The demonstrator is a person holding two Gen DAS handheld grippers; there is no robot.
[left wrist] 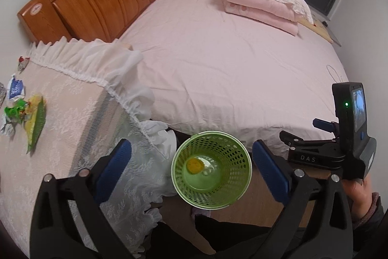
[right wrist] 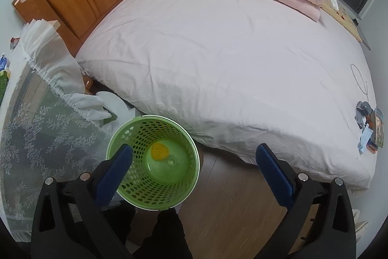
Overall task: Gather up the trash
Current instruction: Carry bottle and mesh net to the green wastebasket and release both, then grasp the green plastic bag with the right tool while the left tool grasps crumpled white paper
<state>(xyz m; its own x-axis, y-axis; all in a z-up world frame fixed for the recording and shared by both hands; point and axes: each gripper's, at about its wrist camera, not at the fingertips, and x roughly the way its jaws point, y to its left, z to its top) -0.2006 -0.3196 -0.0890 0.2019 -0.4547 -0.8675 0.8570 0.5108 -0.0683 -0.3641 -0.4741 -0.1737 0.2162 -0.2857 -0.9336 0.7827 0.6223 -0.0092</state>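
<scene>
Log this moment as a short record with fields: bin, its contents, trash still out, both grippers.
bin: green perforated plastic wastebasket on the wooden floor beside the bed
contents: one yellow-orange crumpled piece at the bottom
trash left, table: crumpled green, yellow and blue wrappers on the lace-covered side table
trash left, bed: small pile of wrappers near the pink bedsheet edge
left gripper: jaws open, empty
right gripper: jaws open, empty
</scene>
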